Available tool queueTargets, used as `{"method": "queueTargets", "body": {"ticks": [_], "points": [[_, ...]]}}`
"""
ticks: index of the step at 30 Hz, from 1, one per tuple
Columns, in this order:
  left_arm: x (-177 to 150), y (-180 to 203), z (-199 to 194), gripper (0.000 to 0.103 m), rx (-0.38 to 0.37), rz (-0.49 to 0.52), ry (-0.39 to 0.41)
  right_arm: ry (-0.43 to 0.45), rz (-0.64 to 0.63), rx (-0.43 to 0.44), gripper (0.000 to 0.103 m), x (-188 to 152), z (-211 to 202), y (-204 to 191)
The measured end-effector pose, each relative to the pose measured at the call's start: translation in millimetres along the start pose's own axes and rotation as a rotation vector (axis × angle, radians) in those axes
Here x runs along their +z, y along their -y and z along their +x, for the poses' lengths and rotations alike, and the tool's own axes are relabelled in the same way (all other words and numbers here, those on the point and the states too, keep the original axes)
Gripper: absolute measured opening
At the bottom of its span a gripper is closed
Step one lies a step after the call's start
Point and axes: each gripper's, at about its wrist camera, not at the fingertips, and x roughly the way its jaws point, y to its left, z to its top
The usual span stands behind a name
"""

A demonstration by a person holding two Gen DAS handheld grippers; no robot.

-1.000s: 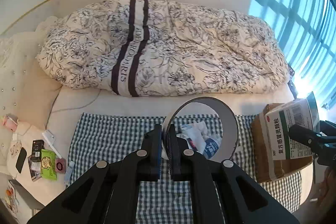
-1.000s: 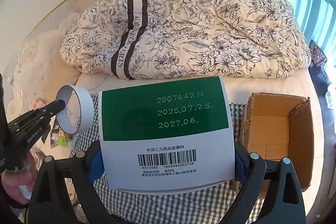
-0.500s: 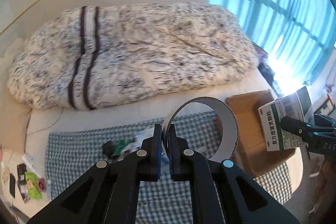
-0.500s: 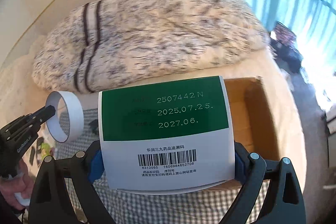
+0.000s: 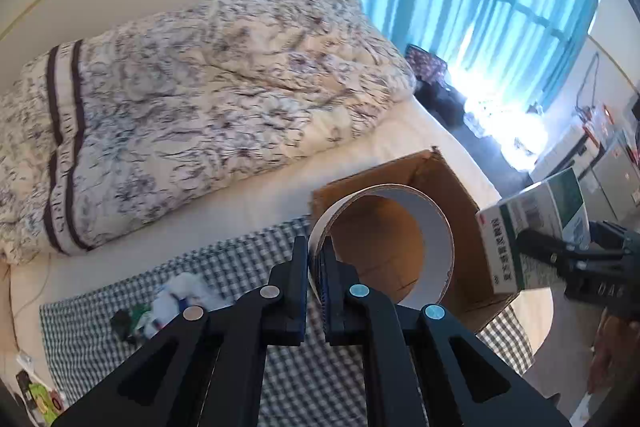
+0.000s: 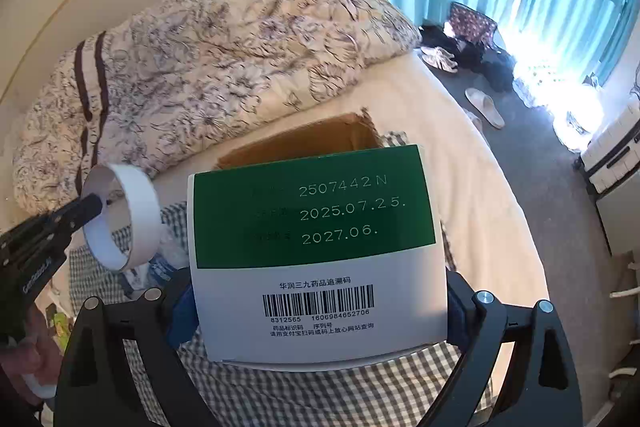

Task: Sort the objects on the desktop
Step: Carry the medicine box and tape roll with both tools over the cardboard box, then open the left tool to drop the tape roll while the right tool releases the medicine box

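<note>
A: The left claw is pinching the tape roll's thin wall above the cardboard box. It looks light, stiff and probably slick.

B: The right claw is clamping the medicine box's sides, a light, crushable carton hanging over the checked cloth.
</note>
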Motion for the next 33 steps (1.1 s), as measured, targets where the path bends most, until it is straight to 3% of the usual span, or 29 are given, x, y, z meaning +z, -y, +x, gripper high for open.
{"method": "queueTargets", "body": {"ticks": [11, 21, 33], "points": [[9.9, 47.6, 58.7, 0.005, -0.009, 0.089, -0.077, -0.078, -0.023, 0.009, 0.093, -5.8, 38.8, 14.7], [-0.2, 58.5, 128.5, 0.005, -0.020, 0.102, -0.278, -0.226, -0.075, 0.034, 0.093, -12.1, 86.9, 17.4], [-0.9, 68.3, 168.4, 0.008, -0.014, 0.176, -0.365, -0.340, -0.147, -0.005, 0.095, -19.3, 119.0, 16.2]]}}
